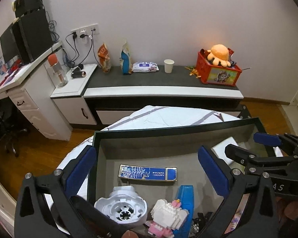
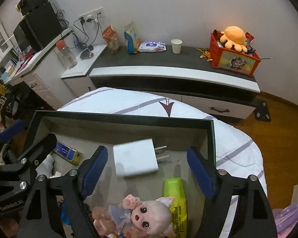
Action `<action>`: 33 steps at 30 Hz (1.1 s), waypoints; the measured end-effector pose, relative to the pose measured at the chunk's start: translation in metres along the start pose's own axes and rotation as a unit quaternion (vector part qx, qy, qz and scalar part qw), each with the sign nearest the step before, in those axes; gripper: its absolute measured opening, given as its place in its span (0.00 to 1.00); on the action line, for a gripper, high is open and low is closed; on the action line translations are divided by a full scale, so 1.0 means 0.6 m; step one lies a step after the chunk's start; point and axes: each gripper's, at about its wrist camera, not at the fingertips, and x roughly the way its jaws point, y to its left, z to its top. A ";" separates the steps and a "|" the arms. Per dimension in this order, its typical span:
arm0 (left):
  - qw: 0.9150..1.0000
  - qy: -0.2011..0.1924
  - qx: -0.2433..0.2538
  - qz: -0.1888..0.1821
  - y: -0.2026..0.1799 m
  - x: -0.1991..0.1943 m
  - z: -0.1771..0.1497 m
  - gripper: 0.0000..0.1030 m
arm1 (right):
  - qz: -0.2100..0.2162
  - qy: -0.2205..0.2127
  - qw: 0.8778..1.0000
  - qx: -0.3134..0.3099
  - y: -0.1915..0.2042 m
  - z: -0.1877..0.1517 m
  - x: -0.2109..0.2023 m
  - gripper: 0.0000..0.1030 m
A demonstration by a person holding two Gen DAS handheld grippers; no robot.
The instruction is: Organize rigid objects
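A dark-rimmed box [image 1: 168, 130] with a grey floor sits on a bed. In it lie a blue-and-gold flat case [image 1: 148, 173], a white round device [image 1: 121, 210], a white-and-pink block figure [image 1: 168, 216] and a blue item [image 1: 185, 200]. My left gripper [image 1: 147, 171] hangs open over them, its left finger outside the box wall. In the right wrist view, a white plug charger [image 2: 135, 159], a yellow highlighter pack [image 2: 175, 202] and a pink-haired doll [image 2: 147, 216] lie in the box [image 2: 119, 117]. My right gripper [image 2: 148, 170] stands open above the charger, holding nothing.
Beyond the bed runs a low dark-topped cabinet [image 1: 161, 79] with snack bags, a wipes pack, a paper cup [image 1: 168, 65] and a red toy crate [image 1: 218, 71] holding an orange plush. A white desk with a monitor stands at left. Wooden floor surrounds the bed.
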 end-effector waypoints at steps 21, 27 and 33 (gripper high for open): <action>0.995 -0.096 -0.012 -0.026 0.018 -0.238 -0.049 1.00 | 0.017 -0.075 0.997 -0.010 0.048 -0.055 -0.147 0.84; 0.994 -0.104 -0.026 -0.026 0.034 -0.274 -0.076 1.00 | 0.015 -0.089 0.996 -0.013 0.057 -0.077 -0.168 0.84; 0.994 -0.105 -0.026 -0.024 0.046 -0.301 -0.103 1.00 | 0.023 -0.104 0.994 -0.030 0.080 -0.106 -0.193 0.84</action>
